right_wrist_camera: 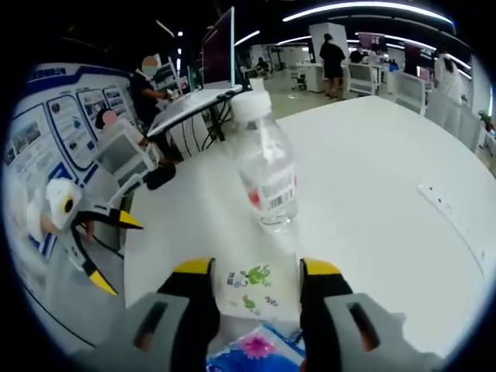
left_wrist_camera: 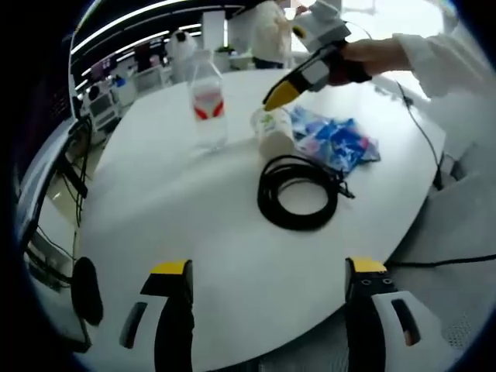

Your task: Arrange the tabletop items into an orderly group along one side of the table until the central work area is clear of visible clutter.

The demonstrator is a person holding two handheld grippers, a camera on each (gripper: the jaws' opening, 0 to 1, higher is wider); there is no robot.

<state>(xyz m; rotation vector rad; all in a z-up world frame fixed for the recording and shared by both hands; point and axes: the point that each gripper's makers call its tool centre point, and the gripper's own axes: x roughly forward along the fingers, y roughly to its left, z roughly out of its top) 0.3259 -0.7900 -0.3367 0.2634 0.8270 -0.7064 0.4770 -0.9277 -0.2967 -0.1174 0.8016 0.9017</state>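
At lower centre of the right gripper view, the right gripper (right_wrist_camera: 256, 291) brackets a small white printed cup (right_wrist_camera: 252, 289) below the clear plastic water bottle (right_wrist_camera: 267, 174), grip uncertain, so squeeze gently; the left gripper (left_wrist_camera: 267, 283) hangs open, empty, over the round white table (left_wrist_camera: 194, 225) near a coiled black cable (left_wrist_camera: 298, 192).

- Lighting: bright and even from where I watch; long ceiling strip lights (right_wrist_camera: 364, 9) overhead, daylight blown out behind the person's sleeve (left_wrist_camera: 434, 58).
- Glare: the white table (left_wrist_camera: 194, 225) reads nearly washed out; soft sheen on the water bottle (right_wrist_camera: 267, 174).
- Shadows: faint and short under the coiled cable (left_wrist_camera: 301, 192).
- Distortion: strong fisheye bending at the edges in both views.
- Focus: background soft; left gripper view slightly smeared.
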